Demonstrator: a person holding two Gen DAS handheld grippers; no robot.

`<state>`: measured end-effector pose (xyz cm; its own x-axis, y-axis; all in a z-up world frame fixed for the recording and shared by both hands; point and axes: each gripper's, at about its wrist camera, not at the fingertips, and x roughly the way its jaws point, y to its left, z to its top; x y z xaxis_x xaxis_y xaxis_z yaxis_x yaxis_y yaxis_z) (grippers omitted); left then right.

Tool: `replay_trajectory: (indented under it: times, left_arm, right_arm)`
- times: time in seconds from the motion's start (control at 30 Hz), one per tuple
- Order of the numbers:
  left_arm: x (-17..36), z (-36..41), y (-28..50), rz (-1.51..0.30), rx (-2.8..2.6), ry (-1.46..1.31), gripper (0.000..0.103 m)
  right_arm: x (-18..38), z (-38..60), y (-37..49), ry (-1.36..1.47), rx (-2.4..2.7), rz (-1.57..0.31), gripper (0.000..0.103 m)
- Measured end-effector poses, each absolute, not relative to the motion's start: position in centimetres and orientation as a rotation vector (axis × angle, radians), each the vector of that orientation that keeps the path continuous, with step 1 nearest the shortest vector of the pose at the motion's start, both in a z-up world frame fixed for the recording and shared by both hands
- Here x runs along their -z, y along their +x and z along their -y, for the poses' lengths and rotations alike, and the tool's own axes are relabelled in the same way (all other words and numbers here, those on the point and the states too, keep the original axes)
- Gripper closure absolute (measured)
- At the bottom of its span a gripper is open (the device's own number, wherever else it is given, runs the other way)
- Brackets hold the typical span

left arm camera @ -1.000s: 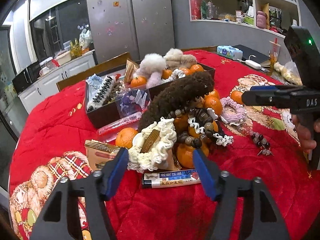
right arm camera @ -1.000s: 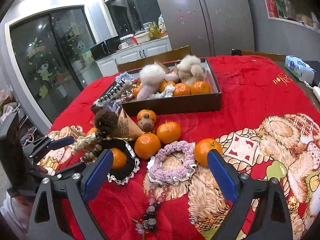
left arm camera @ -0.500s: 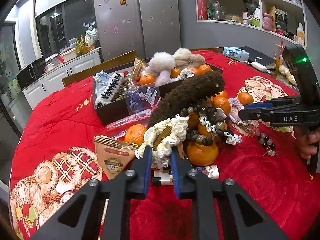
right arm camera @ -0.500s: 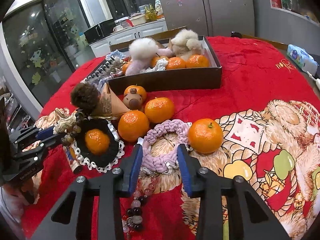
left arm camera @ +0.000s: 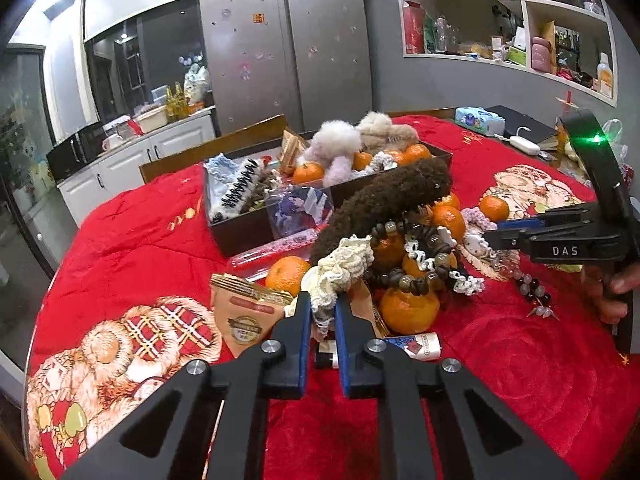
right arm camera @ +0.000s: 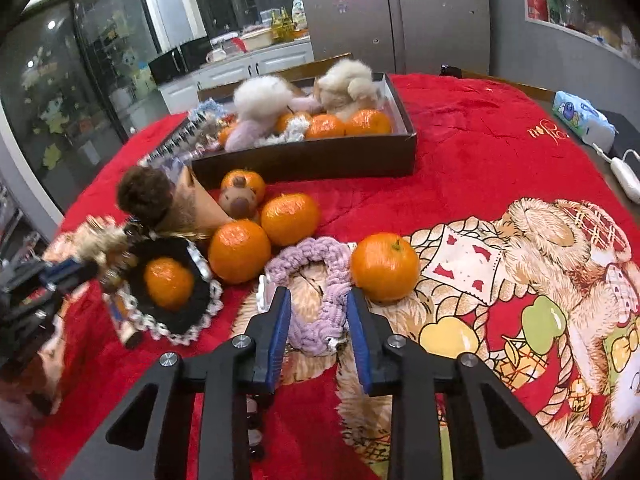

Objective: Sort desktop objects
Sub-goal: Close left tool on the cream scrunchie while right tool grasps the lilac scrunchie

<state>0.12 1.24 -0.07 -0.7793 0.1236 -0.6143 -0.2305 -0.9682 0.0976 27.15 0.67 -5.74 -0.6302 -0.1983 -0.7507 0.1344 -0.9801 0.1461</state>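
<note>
My left gripper point(left arm camera: 323, 316) is shut on the lower edge of a cream crocheted scrunchie point(left arm camera: 344, 264), which lies against a pile of oranges and a wooden bead bracelet point(left arm camera: 420, 276). In the right wrist view my right gripper point(right arm camera: 318, 320) points down at the red cloth. Its jaws are closing, and the near side of a purple knitted scrunchie point(right arm camera: 320, 320) fills the gap between the blue pads. The left wrist view shows the right gripper point(left arm camera: 494, 231) from the side beside that purple scrunchie point(left arm camera: 478, 216). The left gripper point(right arm camera: 76, 272) appears blurred at the right view's left edge.
A dark box point(right arm camera: 320, 160) at the back holds plush toys, oranges and hair items. Loose oranges point(right arm camera: 384, 266) lie close to the right pads. A brown furry scrunchie point(left arm camera: 384, 200), a snack packet point(left arm camera: 244, 312), a small tube point(left arm camera: 416, 346) and a bead string point(left arm camera: 532, 292) surround the pile.
Both grippers went from wide open to closed. The left closed on the cream scrunchie. The right narrowed around the purple scrunchie and tipped a little further down toward the cloth.
</note>
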Motion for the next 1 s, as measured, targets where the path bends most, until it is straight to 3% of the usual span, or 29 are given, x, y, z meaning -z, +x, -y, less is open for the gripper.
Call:
replay_trajectory:
  times: [0.13,0.43,1.0]
  left_arm:
    - [-0.1,-1.0,0.3,-0.235,-2.785,-0.935,0.091]
    - [-0.6,-0.2,0.9,-0.175,-2.823,-0.897,0.091]
    - [-2.1,0.4,2.2,-0.150,-2.876,-0.813,0.091]
  right_arm:
    - [6.1,-0.5,27.0,1.254,2.684,0.094,0.076]
    - [6.2,-2.1,26.6,1.204,2.609,0.294,0.089]
    - [3.3,-2.0,28.1,1.034,2.583,0.326,0.090]
